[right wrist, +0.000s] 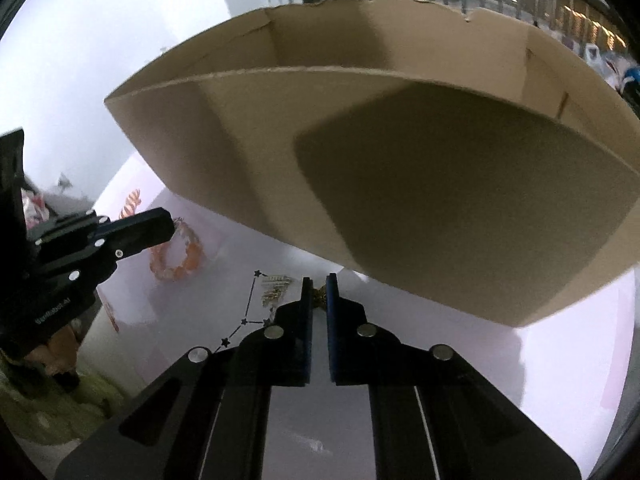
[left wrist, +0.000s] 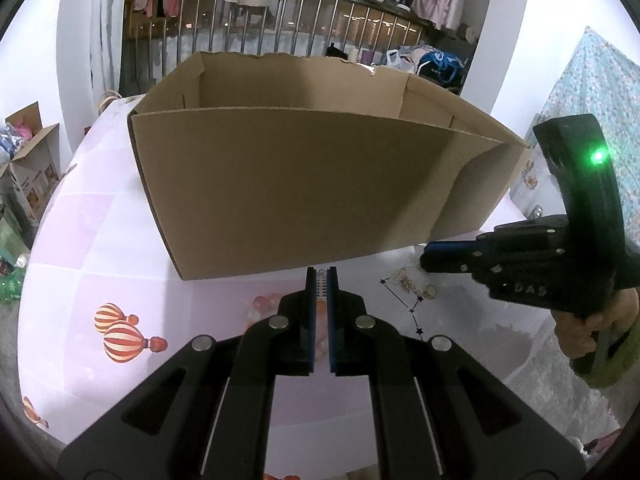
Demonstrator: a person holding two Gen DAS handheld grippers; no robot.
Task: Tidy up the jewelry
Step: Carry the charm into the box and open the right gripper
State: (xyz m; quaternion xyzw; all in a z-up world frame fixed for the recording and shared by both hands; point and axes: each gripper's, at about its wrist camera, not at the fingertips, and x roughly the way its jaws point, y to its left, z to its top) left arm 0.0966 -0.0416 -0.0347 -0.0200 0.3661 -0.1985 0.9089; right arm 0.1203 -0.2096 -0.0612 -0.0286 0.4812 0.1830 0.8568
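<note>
- The left gripper (left wrist: 321, 276) has its jaws nearly closed, pinching a small silvery piece of jewelry (left wrist: 321, 285) between the blue pads at the very tips.
- That silvery piece sits upright in the narrow gap, just in front of the box (left wrist: 288, 184), low by its near wall.
- The right gripper (right wrist: 319, 284) also has its jaws almost closed; a small gold-coloured piece (right wrist: 319, 300) shows in the slit between the tips, and the pads seem to grip it.
- The right wrist view is blurred, so what kind of item the gold piece is cannot be told.
- Just left of the right gripper's tips, a gold comb-like item (right wrist: 274, 288) lies on the table (right wrist: 440, 360), beside a printed line of stars (right wrist: 248, 316).
- In the left wrist view the same comb-like item (left wrist: 406, 282) lies under the right gripper's (left wrist: 430, 258) tips, with a gold ring part beside it.
- An orange bead bracelet (right wrist: 180, 258) lies on the table near the left gripper's (right wrist: 168, 226) tips, apart from the gold items.
- The open cardboard box stands on the table behind both grippers; its inside floor is hidden.
- A hand (left wrist: 580, 328) with a yellow-green sleeve holds the right gripper's handle.
</note>
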